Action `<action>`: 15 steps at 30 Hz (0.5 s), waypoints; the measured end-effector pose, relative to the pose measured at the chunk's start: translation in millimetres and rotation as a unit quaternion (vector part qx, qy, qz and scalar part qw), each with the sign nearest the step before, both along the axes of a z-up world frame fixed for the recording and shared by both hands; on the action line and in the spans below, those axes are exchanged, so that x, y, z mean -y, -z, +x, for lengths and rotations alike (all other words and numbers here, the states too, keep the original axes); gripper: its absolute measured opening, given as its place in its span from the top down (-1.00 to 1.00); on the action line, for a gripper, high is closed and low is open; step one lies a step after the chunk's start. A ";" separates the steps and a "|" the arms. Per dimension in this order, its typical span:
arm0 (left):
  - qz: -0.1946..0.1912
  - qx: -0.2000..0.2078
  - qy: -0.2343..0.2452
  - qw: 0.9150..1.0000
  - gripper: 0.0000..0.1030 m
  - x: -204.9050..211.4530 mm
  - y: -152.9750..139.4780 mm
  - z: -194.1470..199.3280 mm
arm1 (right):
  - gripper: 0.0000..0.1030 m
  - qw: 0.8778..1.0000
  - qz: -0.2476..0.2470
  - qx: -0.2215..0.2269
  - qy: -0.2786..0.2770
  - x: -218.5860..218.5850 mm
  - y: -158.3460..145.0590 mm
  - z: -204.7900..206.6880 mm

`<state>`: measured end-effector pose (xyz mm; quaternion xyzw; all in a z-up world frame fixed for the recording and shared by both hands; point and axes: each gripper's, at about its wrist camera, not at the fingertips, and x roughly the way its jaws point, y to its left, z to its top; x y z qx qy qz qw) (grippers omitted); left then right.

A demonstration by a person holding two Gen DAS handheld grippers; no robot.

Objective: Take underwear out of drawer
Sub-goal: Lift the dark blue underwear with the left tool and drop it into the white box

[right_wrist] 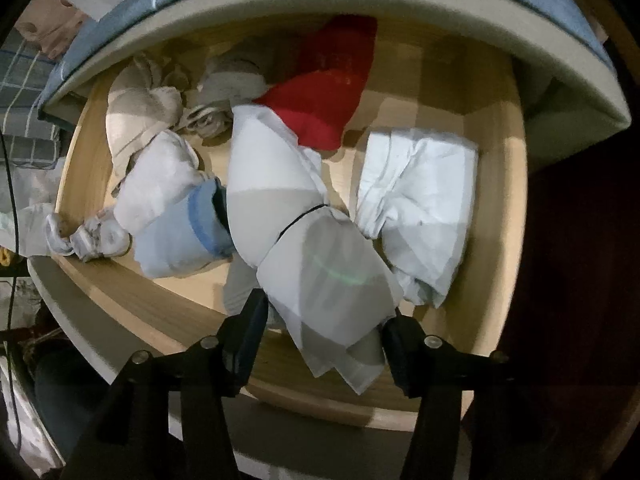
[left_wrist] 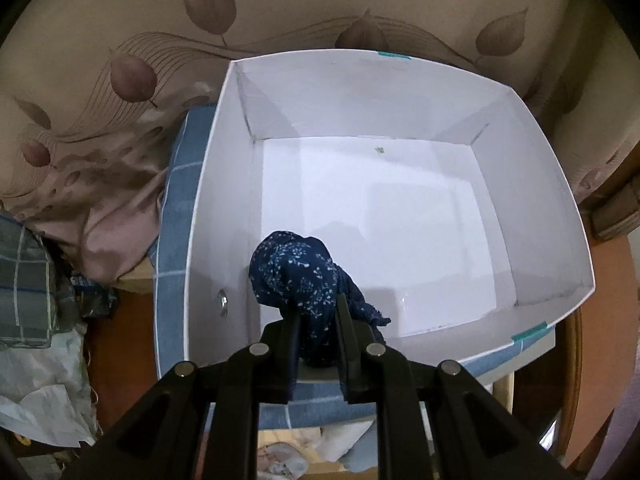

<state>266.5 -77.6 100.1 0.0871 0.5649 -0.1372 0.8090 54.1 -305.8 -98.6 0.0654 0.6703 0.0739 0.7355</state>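
a: what is each hand doing?

b: the left gripper (left_wrist: 318,316) is clenched on a dark blue piece of underwear (left_wrist: 304,272) with tiny white specks, bunched into a lump. it hangs just above the near corner of a white box (left_wrist: 552,200), which has nothing inside. my guess is the box is where removed pieces get dropped.

a: and the other one?

b: the right gripper (right_wrist: 324,312) points down into a wooden drawer (right_wrist: 496,240). its jaws stand apart on either side of a white garment (right_wrist: 320,280), a long folded roll cinched by a thin dark band. the pads don't press on it, so it's released, likely lined up for the next grab.

a: what else is in the drawer?

b: a red piece (right_wrist: 324,100) at the back, a pale blue bundle (right_wrist: 184,236) to the left, beige and grey rolls behind that, and a crumpled white bundle (right_wrist: 420,200) to the right. most of the underwear remains in the drawer.
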 end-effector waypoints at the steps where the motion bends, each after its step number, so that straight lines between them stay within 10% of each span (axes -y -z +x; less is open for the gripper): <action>1: 0.000 -0.001 0.001 1.000 0.71 -0.1 0.1 -2.2 | -0.03 1.000 -0.001 0.004 -0.001 0.3 -3.1 1.2; 15: -0.010 -0.012 -0.004 1.000 0.71 -20.9 0.2 -14.5 | -0.16 0.999 -0.028 0.031 -0.006 3.2 -24.3 19.2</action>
